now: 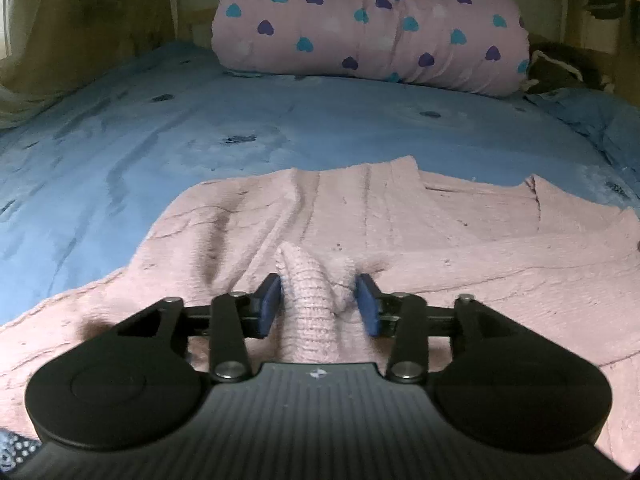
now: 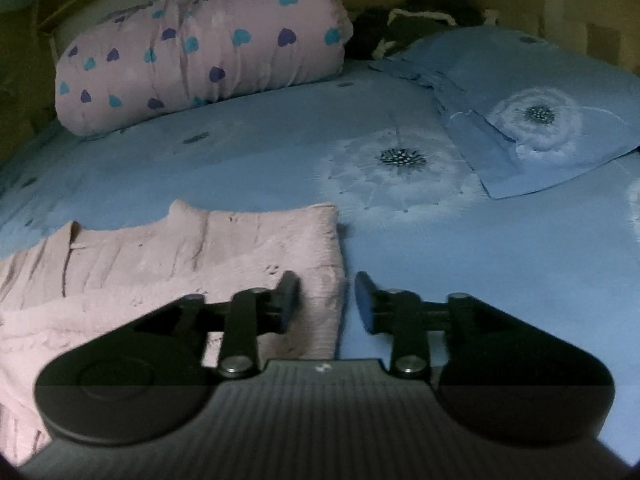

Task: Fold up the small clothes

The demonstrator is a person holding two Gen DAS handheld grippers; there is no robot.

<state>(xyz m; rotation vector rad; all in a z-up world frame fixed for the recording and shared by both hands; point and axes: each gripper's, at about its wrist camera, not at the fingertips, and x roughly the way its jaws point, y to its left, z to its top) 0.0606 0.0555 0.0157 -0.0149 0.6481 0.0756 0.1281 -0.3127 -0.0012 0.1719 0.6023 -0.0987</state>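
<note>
Lying flat on the blue bed sheet (image 2: 400,280), the pink knit sweater (image 1: 440,248) occupies the near half of the bed, its long axis running 9 to 3 o'clock across both views, notched edge toward 12, where a heart-print pillow (image 1: 372,24) rests. Judged light, soft and limp; it will sag and bunch, so edges or corners offer the best hold. The left claw (image 1: 318,304) stands apart around a raised ribbed fold, pads not visibly pressing. The right claw (image 2: 326,304) stands apart, straddling the sweater's right edge, gripping nothing.
</note>
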